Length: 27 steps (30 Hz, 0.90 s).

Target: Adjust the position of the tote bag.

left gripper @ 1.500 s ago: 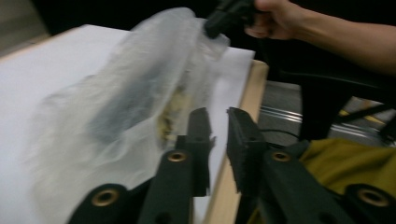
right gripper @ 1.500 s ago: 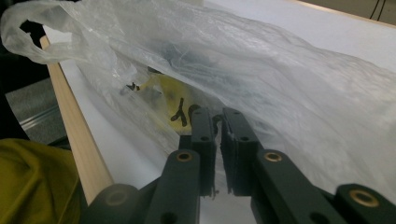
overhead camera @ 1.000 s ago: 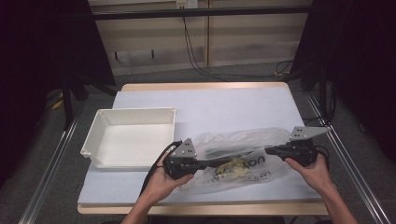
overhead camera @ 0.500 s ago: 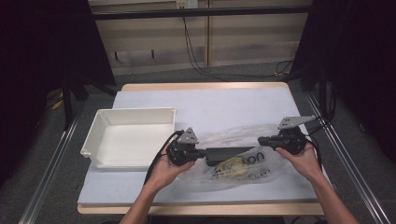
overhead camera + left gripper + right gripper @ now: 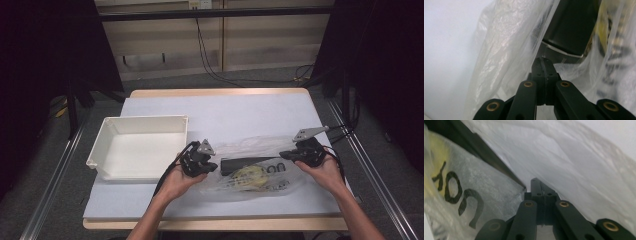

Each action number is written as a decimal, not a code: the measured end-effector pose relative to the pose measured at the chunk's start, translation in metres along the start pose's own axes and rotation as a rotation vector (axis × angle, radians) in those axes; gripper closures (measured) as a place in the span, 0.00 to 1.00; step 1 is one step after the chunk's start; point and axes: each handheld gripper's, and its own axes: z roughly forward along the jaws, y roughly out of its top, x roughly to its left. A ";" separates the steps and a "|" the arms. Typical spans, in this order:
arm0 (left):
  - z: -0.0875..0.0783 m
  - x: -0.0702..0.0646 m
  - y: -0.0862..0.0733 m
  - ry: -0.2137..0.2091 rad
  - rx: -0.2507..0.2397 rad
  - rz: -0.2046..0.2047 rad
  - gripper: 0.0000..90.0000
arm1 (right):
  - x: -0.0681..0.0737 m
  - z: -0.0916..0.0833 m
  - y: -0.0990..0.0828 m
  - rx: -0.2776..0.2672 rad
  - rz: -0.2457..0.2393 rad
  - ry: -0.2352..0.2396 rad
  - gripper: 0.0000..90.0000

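Two hand-held grippers gripping a clear plastic bag (image 5: 252,167) at its opposite ends. The left gripper (image 5: 209,167) is pinching a fold of the bag's film, its fingers (image 5: 543,65) pressed fully together on the thin plastic; the right gripper (image 5: 284,154) is doing the same at the other end, its fingers (image 5: 536,185) closed flat on the film. Between the two pairs of fingers the bag is lying spread on the table (image 5: 225,112), printed with dark lettering. Just beyond the left fingers, inside the bag, a black box-shaped object (image 5: 571,27) is resting, with a yellowish item (image 5: 248,174) beside it. Farther out from the left fingers, away from the bag, a white tray (image 5: 137,146) is standing on the table, well apart from the right fingers
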 end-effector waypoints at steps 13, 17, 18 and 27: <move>0.014 -0.002 0.002 0.035 0.138 0.044 1.00 | 0.004 -0.003 -0.028 0.098 -0.060 0.019 1.00; 0.015 -0.003 0.004 0.047 0.161 0.075 1.00 | 0.004 -0.001 -0.032 0.113 -0.095 0.001 1.00; 0.014 -0.004 0.004 0.054 0.167 0.067 1.00 | 0.005 -0.003 -0.033 0.125 -0.088 -0.008 1.00; 0.012 -0.001 0.002 0.022 0.182 0.071 1.00 | -0.002 -0.017 -0.050 0.125 -0.066 -0.049 1.00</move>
